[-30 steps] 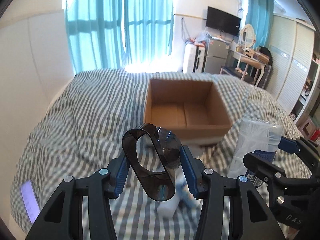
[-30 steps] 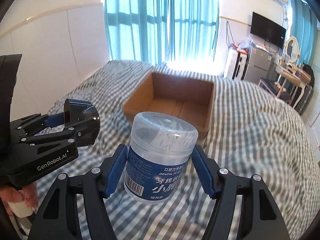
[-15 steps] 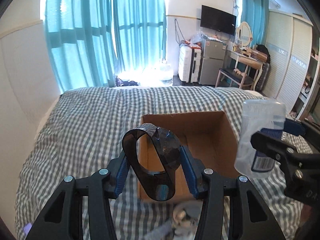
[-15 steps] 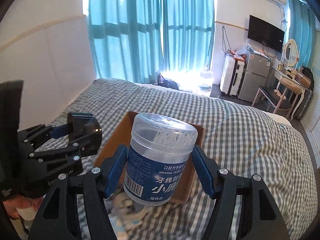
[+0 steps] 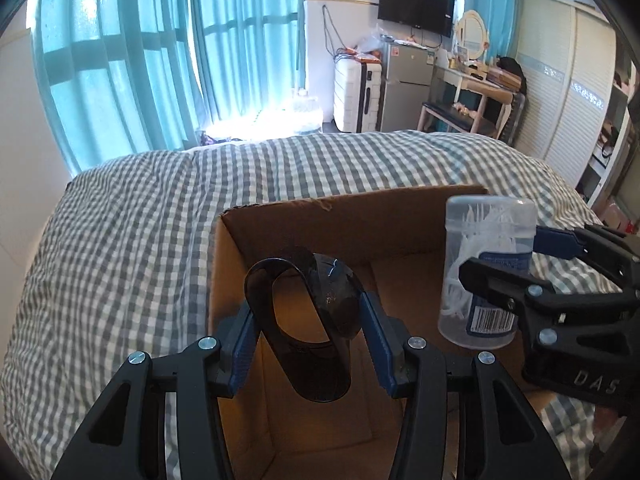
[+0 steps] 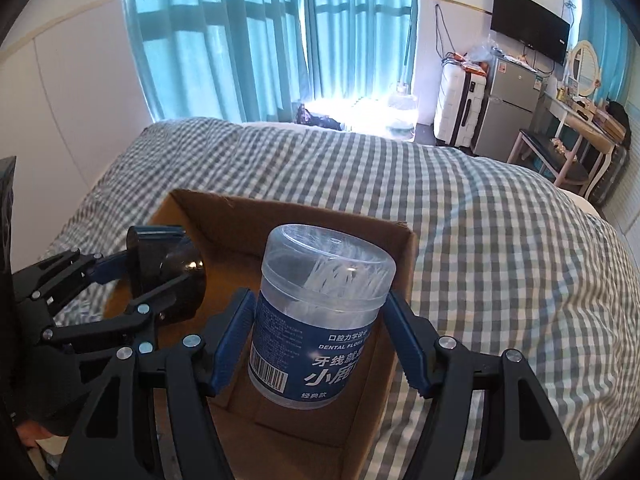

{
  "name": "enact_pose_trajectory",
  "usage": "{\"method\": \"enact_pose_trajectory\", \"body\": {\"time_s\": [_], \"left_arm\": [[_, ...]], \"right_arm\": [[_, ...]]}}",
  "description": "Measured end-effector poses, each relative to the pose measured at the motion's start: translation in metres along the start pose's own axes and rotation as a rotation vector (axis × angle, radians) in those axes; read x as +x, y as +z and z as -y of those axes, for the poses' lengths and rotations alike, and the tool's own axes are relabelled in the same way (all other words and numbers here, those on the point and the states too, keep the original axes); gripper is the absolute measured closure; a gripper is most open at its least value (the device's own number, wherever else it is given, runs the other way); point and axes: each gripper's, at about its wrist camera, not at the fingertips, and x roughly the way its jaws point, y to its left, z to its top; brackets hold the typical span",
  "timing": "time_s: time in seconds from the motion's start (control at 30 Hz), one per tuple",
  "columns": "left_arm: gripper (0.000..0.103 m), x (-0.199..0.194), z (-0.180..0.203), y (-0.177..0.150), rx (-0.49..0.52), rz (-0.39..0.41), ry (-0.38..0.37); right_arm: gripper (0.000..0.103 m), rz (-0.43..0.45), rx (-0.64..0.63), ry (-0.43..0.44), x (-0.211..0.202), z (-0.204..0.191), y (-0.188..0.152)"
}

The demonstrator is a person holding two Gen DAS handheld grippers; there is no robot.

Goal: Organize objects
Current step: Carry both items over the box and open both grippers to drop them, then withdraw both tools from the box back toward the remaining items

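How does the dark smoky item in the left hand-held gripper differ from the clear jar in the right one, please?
The dark looped holder is smoky black and see-through only dimly, an open curved band; the floss-pick jar is clear, a closed cylinder with a blue label. The holder is empty; the jar holds white picks. Both are clamped between blue pads over the open cardboard box.

left gripper (image 5: 307, 334) clamped, right gripper (image 6: 320, 334) clamped

A lived-in bedroom. A bed with a grey-checked duvet (image 5: 140, 216) fills the foreground; teal curtains (image 5: 132, 64), a wall-mounted television (image 5: 416, 6), small fridge (image 5: 406, 84), suitcase (image 5: 352, 96) and dressing table with mirror (image 5: 474, 34) line the walls.
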Motion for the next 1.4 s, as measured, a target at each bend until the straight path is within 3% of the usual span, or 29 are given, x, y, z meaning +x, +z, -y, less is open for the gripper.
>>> {"method": "enact_pose_trajectory", "body": {"time_s": [0.27, 0.33, 0.37, 0.47, 0.67, 0.77, 0.93, 1.17, 1.4], "left_arm": [[0.049, 0.015, -0.001, -0.005, -0.018, -0.034, -0.025], [0.036, 0.011, -0.003, -0.008, -0.05, -0.037, -0.034], [0.023, 0.009, -0.003, -0.009, -0.058, -0.036, -0.034], [0.012, -0.006, 0.001, -0.012, -0.067, -0.022, -0.035], [0.011, -0.055, 0.008, 0.0, -0.048, 0.014, -0.001], [0.003, -0.09, 0.01, 0.005, -0.042, 0.063, 0.021], [0.0, -0.15, 0.006, 0.004, -0.035, 0.142, 0.066], [0.0, -0.215, 0.003, -0.013, -0.031, 0.223, 0.126], [0.0, -0.245, 0.006, -0.039, -0.013, 0.204, 0.169]], "right_arm": [[0.037, 0.002, -0.004, -0.011, 0.003, -0.005, -0.008], [0.037, 0.018, 0.003, -0.003, -0.003, -0.004, -0.005], [0.037, 0.037, 0.008, 0.004, -0.009, -0.004, -0.004], [0.03, 0.082, 0.018, 0.01, -0.03, -0.007, 0.002], [0.022, 0.152, 0.021, -0.002, -0.086, -0.01, 0.009], [0.012, 0.207, 0.021, -0.004, -0.123, -0.013, 0.01], [0.003, 0.283, 0.002, -0.025, -0.181, -0.02, 0.005], [0.001, 0.331, -0.032, -0.058, -0.23, -0.034, -0.012], [0.001, 0.35, -0.071, -0.035, -0.265, -0.054, -0.043]]}}
